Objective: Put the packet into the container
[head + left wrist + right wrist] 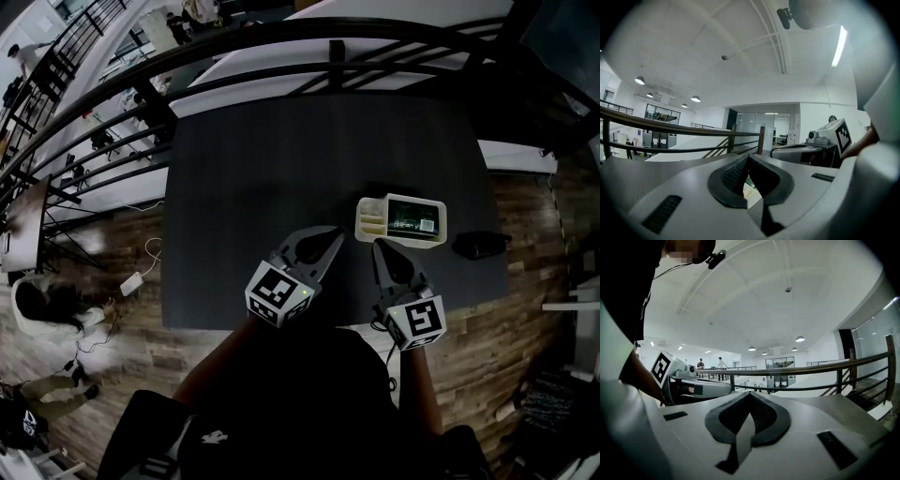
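While the packet (413, 217) is lying in the container (368, 218), left gripper (340, 235) and right gripper (378, 245) are hovering lower-centre, jaws together, empty.

The dark table (300, 159) carried two things, both toward its near right. A cream, compartmented container (371, 217) sat flat on the top, and a small black object (480, 246) lay near it at the table's right edge.

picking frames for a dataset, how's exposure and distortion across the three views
Head view: underexposed, the table nearly black, only the pale container stands out on it, the railing bowed by fisheye. Left gripper view: bright, the ceiling strip light blows out, corners vignetted black. Right gripper view: evenly lit, same black corners.
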The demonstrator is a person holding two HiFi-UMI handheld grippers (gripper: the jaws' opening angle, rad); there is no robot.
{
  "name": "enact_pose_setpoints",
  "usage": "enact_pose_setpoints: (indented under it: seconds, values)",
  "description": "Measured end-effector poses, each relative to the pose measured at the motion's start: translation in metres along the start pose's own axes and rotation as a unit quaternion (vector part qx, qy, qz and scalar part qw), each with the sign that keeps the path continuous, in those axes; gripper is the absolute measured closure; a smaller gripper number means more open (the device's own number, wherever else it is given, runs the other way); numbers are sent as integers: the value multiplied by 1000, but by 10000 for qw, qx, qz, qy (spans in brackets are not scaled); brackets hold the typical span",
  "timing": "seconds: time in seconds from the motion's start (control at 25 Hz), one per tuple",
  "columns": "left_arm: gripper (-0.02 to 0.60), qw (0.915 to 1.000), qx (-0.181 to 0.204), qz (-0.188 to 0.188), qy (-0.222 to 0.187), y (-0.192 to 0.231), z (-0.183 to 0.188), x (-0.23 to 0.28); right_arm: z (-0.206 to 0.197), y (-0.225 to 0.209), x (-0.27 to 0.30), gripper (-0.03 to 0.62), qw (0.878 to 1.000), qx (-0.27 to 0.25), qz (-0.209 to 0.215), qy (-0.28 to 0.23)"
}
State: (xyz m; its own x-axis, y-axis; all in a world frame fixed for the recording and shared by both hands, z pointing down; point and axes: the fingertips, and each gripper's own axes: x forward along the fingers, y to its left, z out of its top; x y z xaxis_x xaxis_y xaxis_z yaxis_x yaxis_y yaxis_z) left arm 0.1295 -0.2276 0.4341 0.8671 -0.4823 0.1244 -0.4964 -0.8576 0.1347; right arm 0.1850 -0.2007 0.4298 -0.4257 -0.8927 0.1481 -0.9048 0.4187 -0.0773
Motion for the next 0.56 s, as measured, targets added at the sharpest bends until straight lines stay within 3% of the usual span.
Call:
enact_pose_setpoints:
  seconds: [0.56]
  values:
    - [577,10000,20,19,67,1,-2,0,5,4,4,591,10000,49,17,-84]
